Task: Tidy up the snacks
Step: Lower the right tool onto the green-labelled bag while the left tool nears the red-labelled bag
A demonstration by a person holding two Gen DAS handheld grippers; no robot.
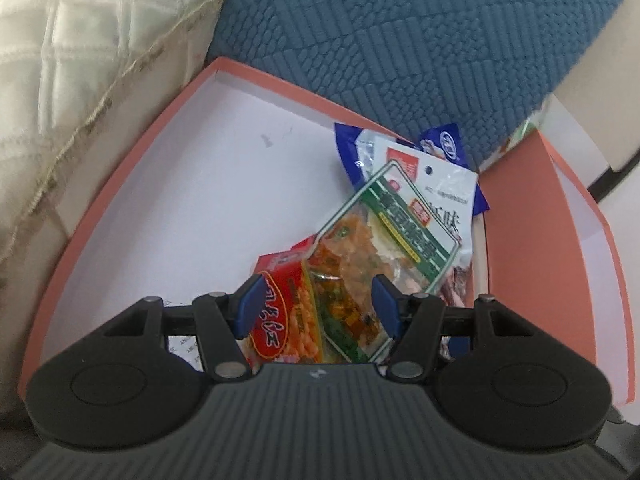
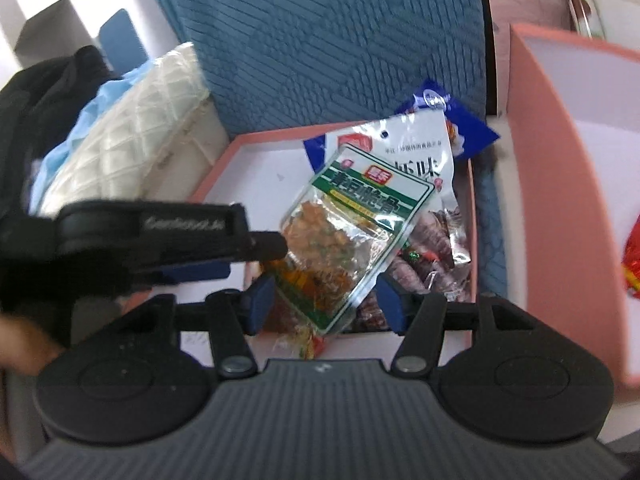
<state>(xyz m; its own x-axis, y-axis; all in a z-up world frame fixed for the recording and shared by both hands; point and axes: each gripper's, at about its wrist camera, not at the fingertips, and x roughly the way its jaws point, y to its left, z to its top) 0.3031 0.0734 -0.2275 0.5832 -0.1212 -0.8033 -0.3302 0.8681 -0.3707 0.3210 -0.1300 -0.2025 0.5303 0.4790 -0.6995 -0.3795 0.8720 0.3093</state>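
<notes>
A: Start at the left edge. What's there?

B: A cream quilted cushion (image 1: pixel 80 80), with a blue textured cushion (image 1: pixel 400 40) beside it, behind everything. In front lies the pink box (image 1: pixel 132 152), white inside, its left half bare.

A: And the snacks?

B: Piled in the right part of that box. A red packet (image 1: pixel 280 312) lies lowest and leftmost, the green-bordered clear packet (image 1: pixel 384 240) leans over it, a white packet (image 1: pixel 452 188) sits behind that, and a blue packet (image 1: pixel 444 144) pokes out at the back.

A: Left gripper (image 1: pixel 316 306)?

B: Hovering over the pile, fingers spread, red and green-bordered packets visible between them. I cannot tell whether the pads touch anything; nothing looks pinched.

A: Right gripper (image 2: pixel 324 304)?

B: Its fingers (image 2: pixel 262 302) stand apart either side of the green-bordered clear packet's (image 2: pixel 352 236) lower end, not pressing it. The left gripper's black body (image 2: pixel 160 236) reaches in from the left, its tip at the packet's edge.

A: Further right?

B: A second pink box (image 2: pixel 540 160) stands just beside the first, with something red (image 2: pixel 632 264) inside at the frame edge.
</notes>
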